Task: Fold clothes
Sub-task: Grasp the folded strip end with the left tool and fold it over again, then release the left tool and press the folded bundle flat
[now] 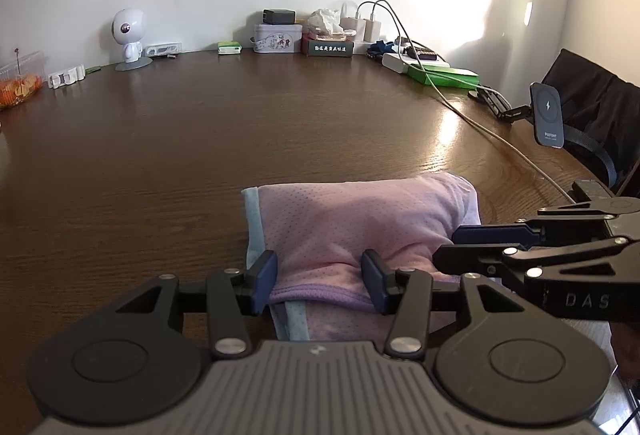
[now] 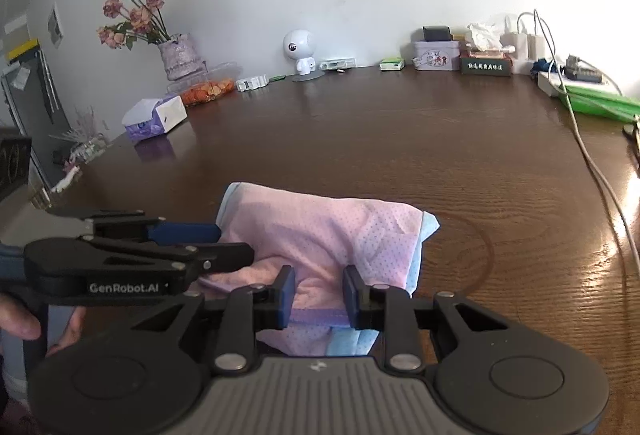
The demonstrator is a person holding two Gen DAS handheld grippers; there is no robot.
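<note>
A pink mesh garment [image 1: 352, 219] with light blue trim and a purple hem lies folded on the brown wooden table [image 1: 240, 139]. My left gripper [image 1: 319, 281] is at its near edge. Its jaws stand apart, with the purple hem lying slack between the blue pads [image 1: 264, 279]. In the right wrist view the same garment [image 2: 320, 231] lies under my right gripper [image 2: 319, 293], whose jaws stand narrowly apart around a fold of the near edge. The two grippers sit side by side: the right gripper [image 1: 448, 247] enters from the right, and the left gripper [image 2: 236, 243] from the left, held by a hand.
Along the wall stand a white robot figure [image 1: 128, 35], tins and boxes [image 1: 278, 37], chargers and green boxes [image 1: 444, 73]. A white cable [image 1: 480, 123] runs across the right side of the table. A phone mount [image 1: 548, 115] and a dark chair are at the right edge. A tissue box [image 2: 154, 119] and a vase of flowers [image 2: 180, 55] are at the far left.
</note>
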